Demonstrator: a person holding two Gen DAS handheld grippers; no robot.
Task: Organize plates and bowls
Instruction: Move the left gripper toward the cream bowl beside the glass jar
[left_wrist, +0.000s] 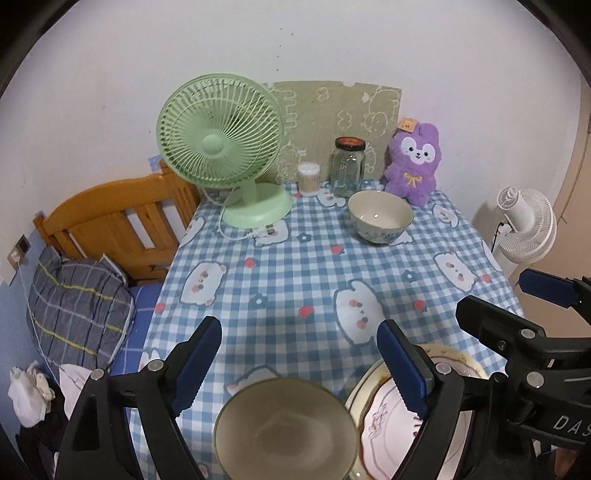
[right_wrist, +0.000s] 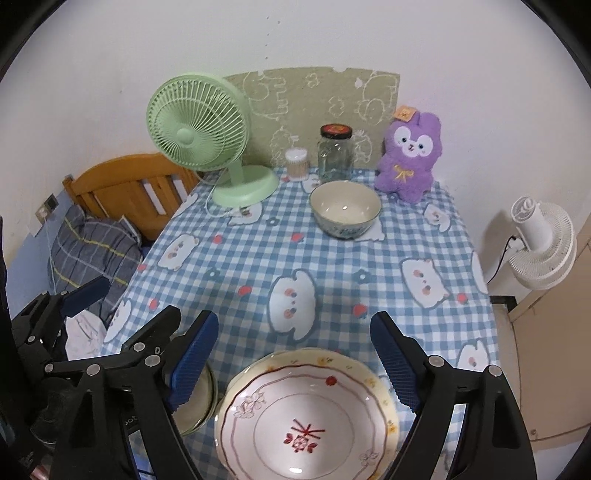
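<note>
- While both tools are hanging above the near edge of the surface (right_wrist: 369, 266), nothing is sitting between the pads of either one: the left tool (left_wrist: 301, 365) is standing with its jaws spread wide over the glass bowl (left_wrist: 286, 428), and the right tool (right_wrist: 295, 363) is standing equally wide over the stacked plates (right_wrist: 306, 417).
- The glass bowl is resting at the near edge, toward the near-left corner, just beside the plates; whether the two are touching is not clear.
- The plates are lying as a pair, a pink-centred plate nested in a yellow-rimmed one, at the middle of the near edge.
- The ceramic bowl (right_wrist: 345, 208) is sitting well apart near the far edge, in front of the glass jar (right_wrist: 335, 153) and between the green fan (right_wrist: 207, 147) and the purple plush toy (right_wrist: 408, 155).
- Judgement: the near pieces are appearing already set down, so the ceramic bowl is probably remaining to be gathered.
- For that step, the operator is advised to be approaching the bowl from the near side, straddling one section of its rim with the pads, and keeping the jaws clear of the jar and the toy.
- A lift straight up before travelling is reducing the risk of dragging the checked cloth or tipping the cotton swab tub (right_wrist: 296, 162).
</note>
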